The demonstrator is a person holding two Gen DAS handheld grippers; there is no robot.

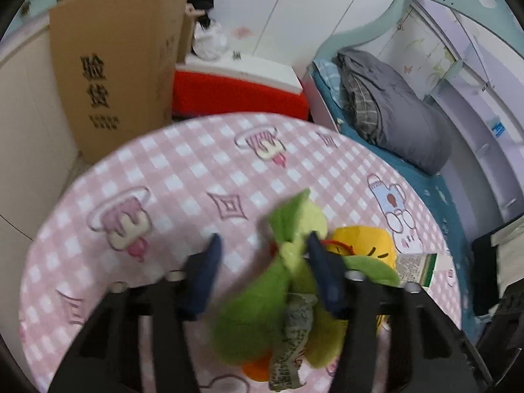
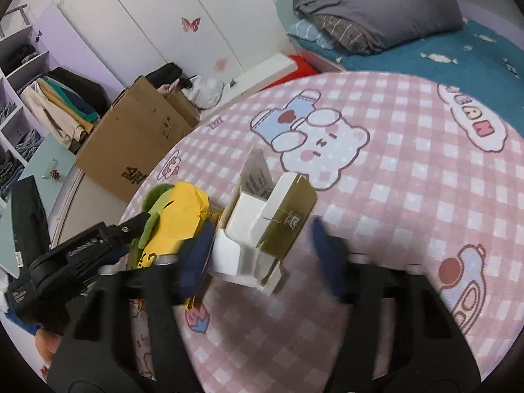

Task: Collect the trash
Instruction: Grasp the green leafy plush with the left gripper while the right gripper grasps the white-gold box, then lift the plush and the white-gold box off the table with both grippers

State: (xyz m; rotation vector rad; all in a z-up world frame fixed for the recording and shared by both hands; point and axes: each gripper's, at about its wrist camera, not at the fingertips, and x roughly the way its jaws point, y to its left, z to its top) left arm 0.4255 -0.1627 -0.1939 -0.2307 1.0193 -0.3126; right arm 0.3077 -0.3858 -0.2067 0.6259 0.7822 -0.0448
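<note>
Both jaws stand apart: my left gripper (image 1: 263,245) has the green toy (image 1: 288,281) between its fingers, my right gripper (image 2: 262,232) the box (image 2: 271,219), neither pinched, on the pink table (image 2: 393,196).

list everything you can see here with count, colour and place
table: 1, pink check cloth with cartoon prints, fills the foreground
plush toy: 1, green and yellow, on the table between the left gripper's fingers
carton: 1, white and gold, torn open, on the table between the right gripper's fingers
cardboard box: 1, brown, on the floor beyond the table
red box: 1, white top, behind the table
bed: 1, teal sheet, beside the table
duvet: 1, grey, bundled on the bed
wardrobe: 1, white with butterfly stickers, at the back
shelves: purple, with folded clothes, far left in the right wrist view
left gripper: black with blue fingers, over the toy
right gripper: same, straddling the carton
</note>
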